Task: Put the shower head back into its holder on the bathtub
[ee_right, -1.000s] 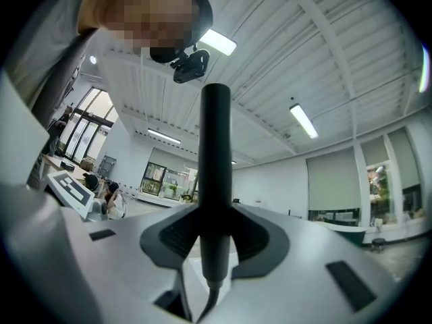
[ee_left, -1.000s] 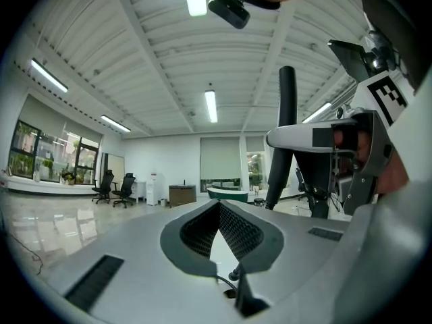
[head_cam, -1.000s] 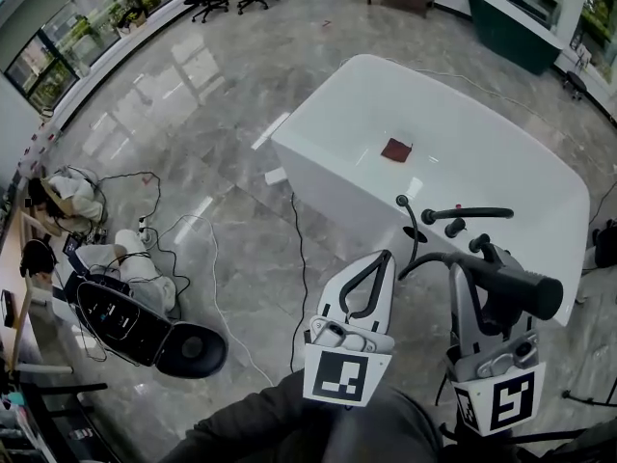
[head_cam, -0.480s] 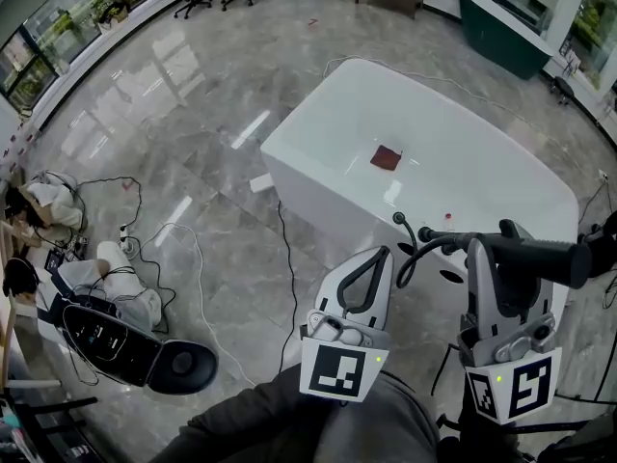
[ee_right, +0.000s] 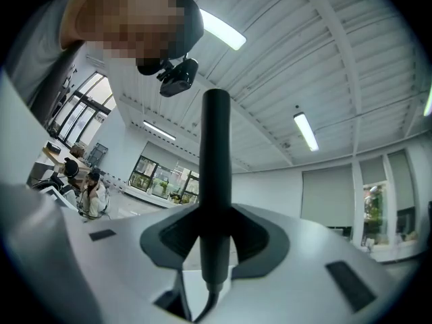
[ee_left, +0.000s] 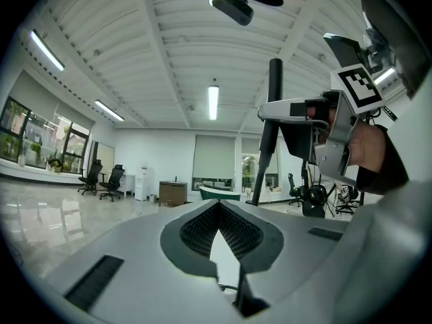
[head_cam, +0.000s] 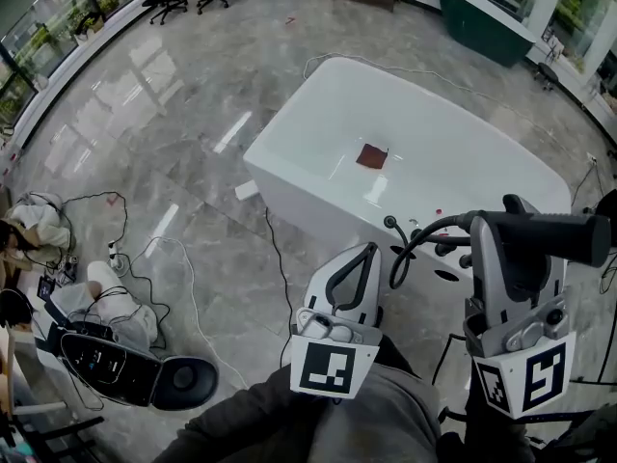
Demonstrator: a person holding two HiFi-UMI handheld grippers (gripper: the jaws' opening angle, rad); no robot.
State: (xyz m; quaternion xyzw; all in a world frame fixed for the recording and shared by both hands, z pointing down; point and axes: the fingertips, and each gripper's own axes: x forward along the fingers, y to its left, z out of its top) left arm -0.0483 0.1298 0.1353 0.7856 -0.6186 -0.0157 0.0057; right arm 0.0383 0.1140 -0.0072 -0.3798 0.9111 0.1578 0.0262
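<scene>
Your right tongs point(head_cam: 512, 224) and the shower head point(head_cam: 561, 237) cover part of the bathtub point(head_cam: 301, 177) rim fittings, so you cannot pick out the holder. The hose point(ee_right: 208, 304) runs off the right gripper view's bottom edge. The dark red patch point(head_cam: 372, 156) is too small to identify.

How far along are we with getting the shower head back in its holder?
Done: the shower head is picked up, with the right gripper jaws clamped on its black handle. In hand: it is carried near the bathtub, its hose looping down towards the black fittings on the rim. Left: docking it at those fittings. The left gripper is shut and empty.
</scene>
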